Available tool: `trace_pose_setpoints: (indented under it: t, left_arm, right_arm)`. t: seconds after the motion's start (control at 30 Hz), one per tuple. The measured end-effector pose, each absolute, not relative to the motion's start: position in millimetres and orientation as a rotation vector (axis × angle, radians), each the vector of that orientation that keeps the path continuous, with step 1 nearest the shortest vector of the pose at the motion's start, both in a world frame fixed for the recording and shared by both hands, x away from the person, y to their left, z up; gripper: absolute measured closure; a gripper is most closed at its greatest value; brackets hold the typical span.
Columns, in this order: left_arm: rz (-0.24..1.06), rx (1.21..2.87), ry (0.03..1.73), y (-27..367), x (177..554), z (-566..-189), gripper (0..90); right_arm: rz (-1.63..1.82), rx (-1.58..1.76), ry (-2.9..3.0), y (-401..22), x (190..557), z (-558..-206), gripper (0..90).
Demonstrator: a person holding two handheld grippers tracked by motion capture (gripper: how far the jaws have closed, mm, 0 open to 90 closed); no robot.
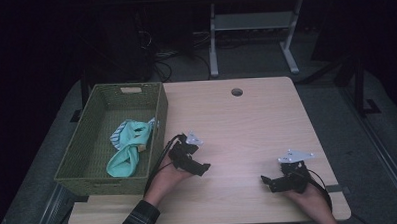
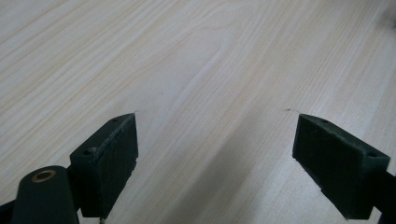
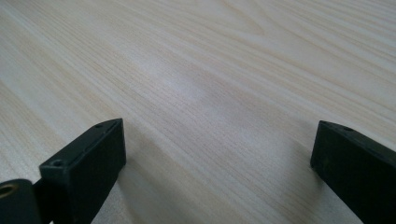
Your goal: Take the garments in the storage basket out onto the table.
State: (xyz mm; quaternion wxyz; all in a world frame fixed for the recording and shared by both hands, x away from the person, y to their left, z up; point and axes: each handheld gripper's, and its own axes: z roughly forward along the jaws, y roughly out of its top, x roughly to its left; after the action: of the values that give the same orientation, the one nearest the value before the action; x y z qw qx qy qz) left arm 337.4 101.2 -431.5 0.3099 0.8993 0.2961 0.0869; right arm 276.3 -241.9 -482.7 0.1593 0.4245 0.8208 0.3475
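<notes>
Cloths [image 1: 128, 147] lie in the green basket [image 1: 159, 124] at the bench's [image 1: 247, 125] left edge, both tongs [image 1: 201, 168] [image 1: 267, 182] spread wide and holding nothing, so next the left tongs likely must reach in.

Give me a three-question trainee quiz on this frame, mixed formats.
1. True or false: the left gripper holds the turquoise cloth.
2. Where does the cloth lie? A) bare table B) green woven basket C) floor
3. Fill in: the right gripper has its jaws ____ above the bare wood.

Key: 1 false, its jaws are apart and empty; 2 B; 3 open.
</notes>
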Motion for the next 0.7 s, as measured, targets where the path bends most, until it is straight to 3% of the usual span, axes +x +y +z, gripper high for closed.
trace_pose_setpoints:
  t: [0.7]
  left_arm:
    - [0.234, 2.363, 0.764, 101.5, 338.5, -415.8, 13.7]
  right_arm:
    - [0.993, 1.213, 2.346, -241.9, 276.3, -482.7, 2.8]
